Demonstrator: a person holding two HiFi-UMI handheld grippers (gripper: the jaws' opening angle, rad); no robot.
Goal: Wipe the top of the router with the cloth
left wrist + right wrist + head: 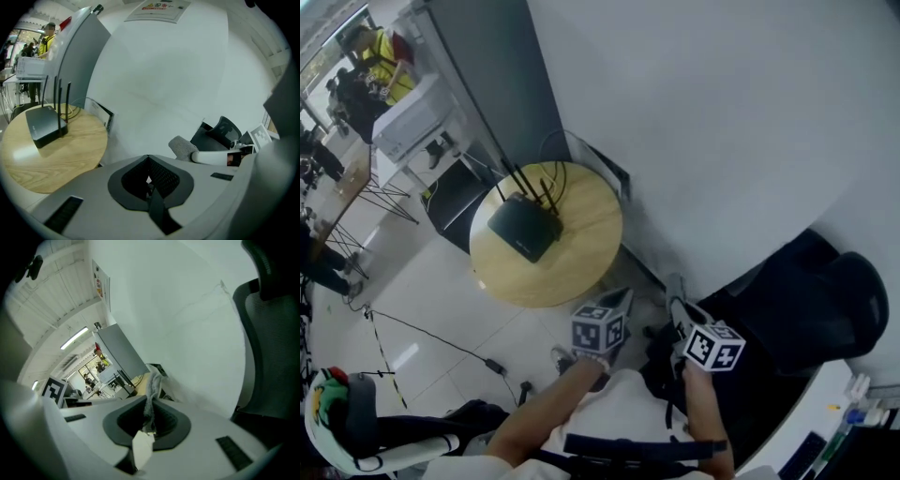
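A black router point(525, 228) with upright antennas lies on a round wooden table point(581, 262), well ahead of both grippers; it also shows at the left in the left gripper view as the router point(44, 124). My right gripper point(150, 401) is shut on a grey cloth point(153, 385), whose white tag point(142, 446) hangs inward. In the head view the right gripper point(677, 298) holds the cloth point(675, 284) off the table's near right edge. My left gripper point(622, 300) hovers beside it, jaws shut with nothing in them, also seen as the left gripper point(149, 160).
A white wall point(722, 122) rises behind the table, with a grey cabinet point(492, 75) at its left. A black office chair point(811, 300) stands at the right. Cables point(431, 333) run across the floor, and people stand at desks far left.
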